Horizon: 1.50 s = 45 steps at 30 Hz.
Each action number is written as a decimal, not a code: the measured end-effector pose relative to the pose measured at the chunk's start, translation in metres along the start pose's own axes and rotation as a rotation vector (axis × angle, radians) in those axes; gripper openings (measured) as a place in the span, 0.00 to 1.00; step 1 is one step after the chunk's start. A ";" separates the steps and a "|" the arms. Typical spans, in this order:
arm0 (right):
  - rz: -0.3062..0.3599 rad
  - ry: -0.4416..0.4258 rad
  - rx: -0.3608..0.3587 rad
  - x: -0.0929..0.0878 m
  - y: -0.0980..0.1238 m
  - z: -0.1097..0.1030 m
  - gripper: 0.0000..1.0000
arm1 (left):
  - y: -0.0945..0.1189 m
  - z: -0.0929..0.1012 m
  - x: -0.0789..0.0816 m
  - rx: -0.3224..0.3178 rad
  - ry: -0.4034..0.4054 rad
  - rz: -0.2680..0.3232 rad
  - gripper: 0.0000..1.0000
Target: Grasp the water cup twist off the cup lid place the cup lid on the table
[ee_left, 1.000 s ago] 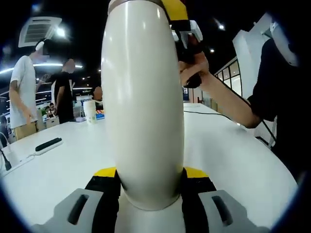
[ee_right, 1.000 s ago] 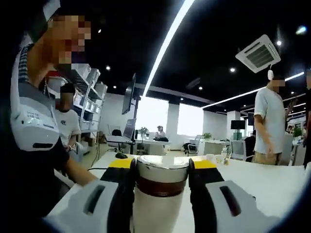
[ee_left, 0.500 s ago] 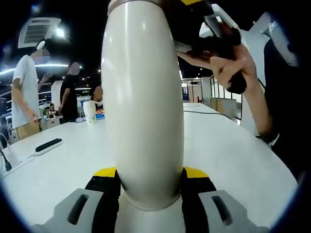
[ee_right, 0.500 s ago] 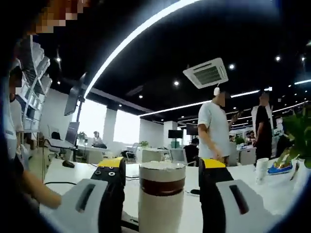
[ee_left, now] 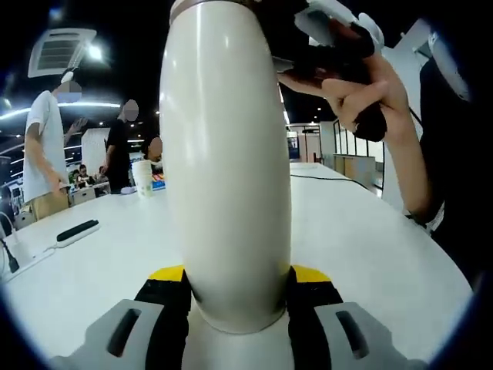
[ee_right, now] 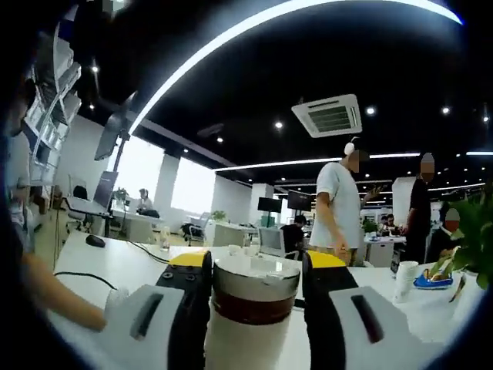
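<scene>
Since the earlier frames, we see the person's hand [ee_left: 362,92] and the right gripper [ee_left: 339,27] it holds swung from the 12 o'clock position toward 1 o'clock in the left gripper view, while the water cup [ee_left: 227,166] stays fixed between our jaws.

1. White table [ee_left: 370,247]: it spans both views and carries every item below.

2. Water cup: a glossy cream-white body, widest at mid-height and tapering toward both ends. Its long axis runs from 6 o'clock to 12 o'clock in the left gripper view, with the lid end pointing to 12 o'clock. We read no brand, label or writing on it.

3. Left gripper [ee_left: 237,287]: its yellow-tipped black jaws are closed against the lower cup body, one jaw on each side.

4. Right gripper [ee_right: 253,270]: in the right gripper view its jaws press both sides of the cup lid [ee_right: 254,287].

5. Cup lid: a pale top with a dark brown band beneath it, seated on the cream cup body at 6 o'clock.

6. Background items: two standing people [ee_left: 42,158] near 9 o'clock in the left gripper view, a paper cup [ee_left: 142,176] beyond the water cup, a black remote [ee_left: 77,229] on a white power strip [ee_left: 35,253], and a ceiling air-conditioning vent [ee_right: 333,116].
</scene>
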State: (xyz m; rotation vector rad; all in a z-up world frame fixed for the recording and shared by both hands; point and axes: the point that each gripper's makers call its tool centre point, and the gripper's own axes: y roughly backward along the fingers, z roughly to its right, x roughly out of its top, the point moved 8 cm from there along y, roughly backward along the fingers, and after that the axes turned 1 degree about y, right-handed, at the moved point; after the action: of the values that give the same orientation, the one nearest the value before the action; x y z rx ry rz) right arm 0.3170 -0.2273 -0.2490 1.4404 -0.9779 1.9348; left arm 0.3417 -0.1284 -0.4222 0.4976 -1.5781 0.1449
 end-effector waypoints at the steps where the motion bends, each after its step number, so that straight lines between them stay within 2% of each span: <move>1: 0.004 0.020 0.010 0.000 0.001 0.002 0.48 | 0.000 0.000 0.000 0.000 0.000 0.001 0.51; 3: 0.011 0.036 0.056 0.001 0.001 0.003 0.47 | 0.000 0.000 0.000 -0.001 0.000 0.000 0.51; 6: 0.029 0.023 0.175 0.000 -0.001 0.008 0.47 | 0.000 0.000 0.000 -0.001 0.000 0.000 0.51; 11: 0.066 -0.095 0.416 -0.003 -0.006 0.023 0.47 | -0.001 0.000 0.000 -0.002 0.003 0.000 0.51; 14: 0.091 -0.122 0.541 -0.006 -0.009 0.030 0.47 | -0.001 -0.001 0.000 -0.002 0.002 0.000 0.51; 16: 0.103 -0.145 0.605 -0.007 -0.011 0.033 0.47 | -0.001 -0.001 0.000 -0.002 0.001 0.000 0.51; 18: 0.104 -0.204 0.666 -0.011 -0.015 0.036 0.47 | -0.001 -0.001 0.000 -0.002 0.002 0.000 0.51; 22: 0.104 -0.187 0.684 -0.011 -0.016 0.035 0.47 | 0.000 -0.001 0.000 -0.002 0.003 -0.001 0.51; 26: 0.067 -0.223 0.609 -0.011 -0.011 0.035 0.47 | 0.000 -0.001 0.000 -0.003 0.001 0.000 0.51; 28: 0.059 -0.258 0.539 -0.010 -0.008 0.037 0.52 | 0.000 -0.001 0.000 -0.003 0.001 -0.001 0.51; 30: 0.078 -0.255 0.444 -0.006 -0.001 0.037 0.59 | 0.000 -0.001 0.000 -0.003 0.001 -0.001 0.51; 31: 0.094 -0.242 0.367 -0.003 0.005 0.035 0.60 | 0.000 -0.001 0.000 -0.003 0.001 0.000 0.51; 32: 0.098 -0.221 0.330 -0.002 0.008 0.033 0.60 | 0.000 -0.001 0.000 -0.003 0.000 -0.001 0.51; 36: 0.075 -0.019 0.087 0.005 0.021 0.014 0.59 | 0.000 -0.001 0.000 -0.002 0.000 -0.001 0.51; 38: 0.074 0.016 0.004 0.006 0.024 0.006 0.57 | 0.000 -0.002 0.000 -0.002 -0.001 -0.001 0.51; 39: 0.068 0.004 -0.028 0.006 0.025 0.002 0.55 | 0.000 -0.002 0.000 -0.002 -0.001 -0.001 0.51; 42: 0.056 -0.005 -0.054 0.004 0.021 -0.007 0.54 | 0.000 -0.002 0.000 -0.001 -0.002 -0.001 0.51; 45: 0.016 0.035 -0.082 -0.001 0.012 -0.009 0.54 | 0.000 -0.002 0.000 -0.001 -0.003 -0.002 0.51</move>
State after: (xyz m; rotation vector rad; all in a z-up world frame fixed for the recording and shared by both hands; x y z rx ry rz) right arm 0.3027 -0.2277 -0.2542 1.3523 -1.0430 1.9021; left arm 0.3434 -0.1279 -0.4219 0.4989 -1.5805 0.1425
